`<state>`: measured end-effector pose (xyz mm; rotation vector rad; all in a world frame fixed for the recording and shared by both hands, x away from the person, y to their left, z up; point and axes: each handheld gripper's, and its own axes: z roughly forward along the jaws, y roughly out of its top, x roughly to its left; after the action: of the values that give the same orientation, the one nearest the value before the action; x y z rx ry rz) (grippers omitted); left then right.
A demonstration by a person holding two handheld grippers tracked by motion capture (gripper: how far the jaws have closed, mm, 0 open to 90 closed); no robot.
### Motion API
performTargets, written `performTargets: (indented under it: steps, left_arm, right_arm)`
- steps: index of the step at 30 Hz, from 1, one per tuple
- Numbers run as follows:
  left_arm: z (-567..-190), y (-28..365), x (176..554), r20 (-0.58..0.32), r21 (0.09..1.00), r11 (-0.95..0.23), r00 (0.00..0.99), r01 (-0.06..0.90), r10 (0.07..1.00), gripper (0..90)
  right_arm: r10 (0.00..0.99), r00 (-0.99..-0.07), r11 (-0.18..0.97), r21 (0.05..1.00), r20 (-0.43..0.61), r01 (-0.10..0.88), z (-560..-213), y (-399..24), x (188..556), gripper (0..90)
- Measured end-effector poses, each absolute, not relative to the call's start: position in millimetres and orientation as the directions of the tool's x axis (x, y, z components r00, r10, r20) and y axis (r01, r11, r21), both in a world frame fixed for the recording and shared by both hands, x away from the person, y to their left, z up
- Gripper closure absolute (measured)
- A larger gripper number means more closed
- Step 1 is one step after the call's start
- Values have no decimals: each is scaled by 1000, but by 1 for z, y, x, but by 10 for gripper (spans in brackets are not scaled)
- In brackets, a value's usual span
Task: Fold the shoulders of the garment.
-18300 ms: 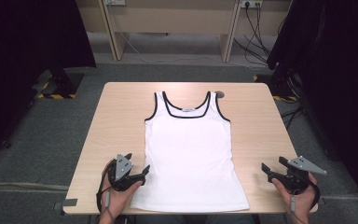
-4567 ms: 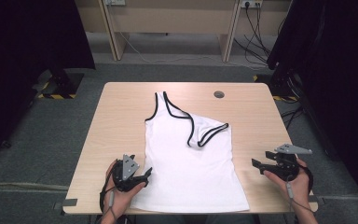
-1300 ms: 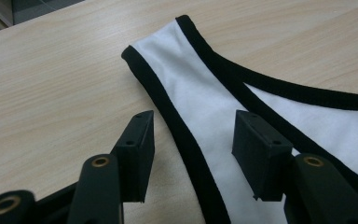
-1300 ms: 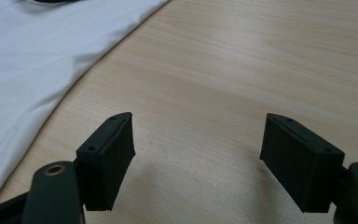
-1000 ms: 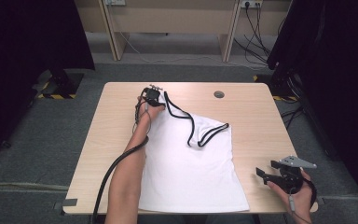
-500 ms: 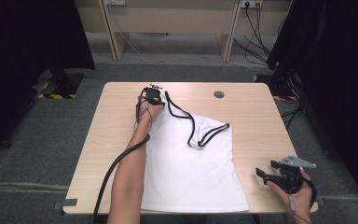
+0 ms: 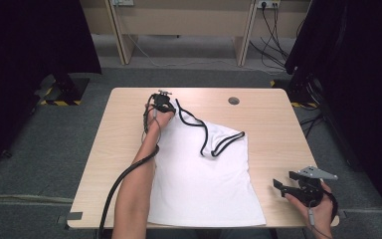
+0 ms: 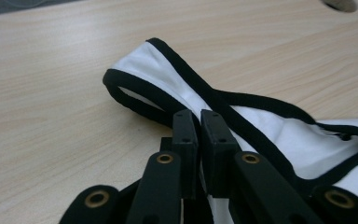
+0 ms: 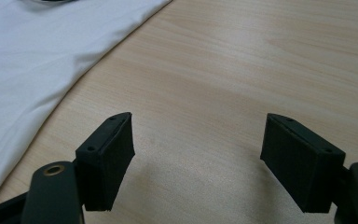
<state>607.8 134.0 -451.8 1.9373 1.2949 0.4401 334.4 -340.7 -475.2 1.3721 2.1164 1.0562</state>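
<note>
A white tank top [image 7: 204, 184] with black trim lies flat on the wooden table [image 7: 273, 124]. Its right strap [image 7: 226, 142] is folded in over the chest. My left gripper [image 7: 165, 105] is stretched out to the far left strap, pressed against the table. In the left gripper view that gripper [image 8: 200, 133] has its jaws together on the black-edged left strap [image 8: 140, 86], which loops out beyond them. My right gripper [image 7: 280, 188] rests at the near right corner, clear of the shirt. In its own view my right gripper [image 9: 198, 154] stands wide open over bare wood, nothing between the jaws.
A round cable hole [image 7: 234, 100] sits in the table near the far edge. The shirt's hem [image 7: 209, 221] reaches the near edge. Desk legs [image 7: 243, 45] and floor cables [image 7: 273, 20] stand behind the table; dark curtains flank both sides.
Over the last second nothing visibly moves in the high view. Since the older frames the right strap was folded inward and the left hand reached from the near edge to the far left strap.
</note>
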Motion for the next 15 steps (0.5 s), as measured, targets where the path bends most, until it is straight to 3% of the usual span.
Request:
performTargets:
  steps: [8,15]
  left_arm:
    - [-440,139,583,-139,806,-158,442,571,886,844]
    - [-435,137,558,-99,848,-171,466,502,879,844]
  right_arm:
    - [899,-435,236,772,57,590,-475,-340,334,255]
    - [898,-436,241,771,52,589,-475,-339,334,254]
